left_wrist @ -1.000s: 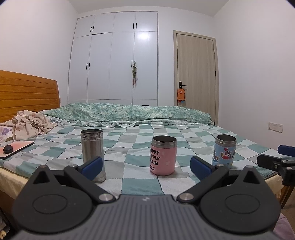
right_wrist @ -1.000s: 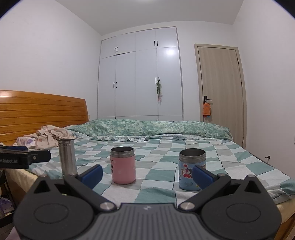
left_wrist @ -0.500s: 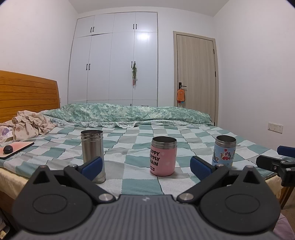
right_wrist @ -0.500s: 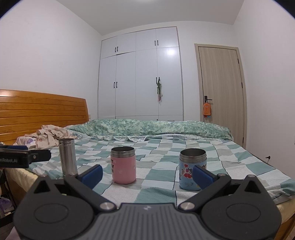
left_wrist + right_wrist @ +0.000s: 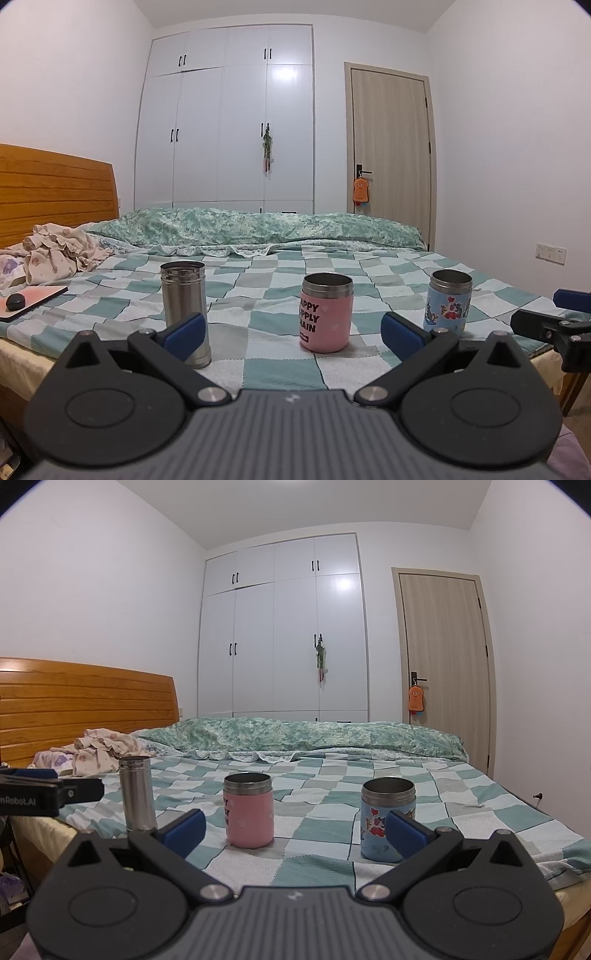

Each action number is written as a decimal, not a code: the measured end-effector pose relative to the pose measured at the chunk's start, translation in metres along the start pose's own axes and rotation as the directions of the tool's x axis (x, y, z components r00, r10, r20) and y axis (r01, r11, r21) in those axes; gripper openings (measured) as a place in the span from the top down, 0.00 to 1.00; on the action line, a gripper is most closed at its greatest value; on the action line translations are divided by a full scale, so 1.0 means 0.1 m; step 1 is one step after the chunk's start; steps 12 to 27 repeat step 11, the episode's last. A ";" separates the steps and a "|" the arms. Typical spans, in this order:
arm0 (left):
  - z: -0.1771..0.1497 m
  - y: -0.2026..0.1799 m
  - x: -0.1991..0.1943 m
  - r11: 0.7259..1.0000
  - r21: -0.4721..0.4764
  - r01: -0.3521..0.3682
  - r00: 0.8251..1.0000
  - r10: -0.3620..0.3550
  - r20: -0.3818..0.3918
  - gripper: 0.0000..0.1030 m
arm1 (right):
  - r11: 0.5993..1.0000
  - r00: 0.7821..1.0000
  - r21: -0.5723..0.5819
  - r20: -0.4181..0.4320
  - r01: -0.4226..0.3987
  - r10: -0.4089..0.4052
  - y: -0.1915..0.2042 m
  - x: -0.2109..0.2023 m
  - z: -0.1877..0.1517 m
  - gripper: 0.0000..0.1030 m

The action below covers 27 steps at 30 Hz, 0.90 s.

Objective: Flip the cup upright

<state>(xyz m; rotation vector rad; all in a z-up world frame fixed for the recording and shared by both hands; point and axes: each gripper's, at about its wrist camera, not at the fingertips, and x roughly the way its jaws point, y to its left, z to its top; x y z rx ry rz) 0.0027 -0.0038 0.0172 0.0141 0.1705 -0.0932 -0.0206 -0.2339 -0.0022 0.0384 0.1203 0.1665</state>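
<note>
Three cups stand upright, mouths up, in a row on the checked bedspread (image 5: 266, 373): a tall steel cup (image 5: 184, 310) at left, a pink cup (image 5: 326, 313) with black lettering in the middle, a blue cartoon cup (image 5: 448, 301) at right. They show again in the right wrist view: steel (image 5: 136, 793), pink (image 5: 249, 810), blue (image 5: 386, 816). My left gripper (image 5: 293, 330) is open and empty, short of the pink cup. My right gripper (image 5: 295, 829) is open and empty, short of the pink and blue cups.
A wooden headboard (image 5: 55, 195) and crumpled clothes (image 5: 59, 254) lie at the left, with a pink pad and black mouse (image 5: 15, 301). A folded green quilt (image 5: 258, 229) lies across the far side. The bed's near edge is just before the grippers.
</note>
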 end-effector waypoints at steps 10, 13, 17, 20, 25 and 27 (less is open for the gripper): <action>-0.01 0.01 0.03 1.000 -0.008 -0.012 1.000 0.012 -0.003 0.00 | 1.000 1.000 -0.002 -0.003 -0.001 0.001 0.00 0.01 -0.01 0.00; -0.02 0.02 0.03 1.000 -0.010 -0.011 1.000 0.011 -0.005 0.00 | 1.000 1.000 -0.004 -0.005 -0.003 0.003 0.00 0.01 -0.01 0.00; -0.02 0.02 0.03 1.000 -0.010 -0.011 1.000 0.011 -0.005 0.00 | 1.000 1.000 -0.004 -0.005 -0.003 0.003 0.00 0.01 -0.01 0.00; -0.02 0.02 0.03 1.000 -0.010 -0.011 1.000 0.011 -0.005 0.00 | 1.000 1.000 -0.004 -0.005 -0.003 0.003 0.00 0.01 -0.01 0.00; -0.02 0.02 0.03 1.000 -0.010 -0.011 1.000 0.011 -0.005 0.00 | 1.000 1.000 -0.004 -0.005 -0.003 0.003 0.00 0.01 -0.01 0.00; -0.02 0.02 0.03 1.000 -0.010 -0.011 1.000 0.011 -0.005 0.00 | 1.000 1.000 -0.004 -0.005 -0.003 0.003 0.00 0.01 -0.01 0.00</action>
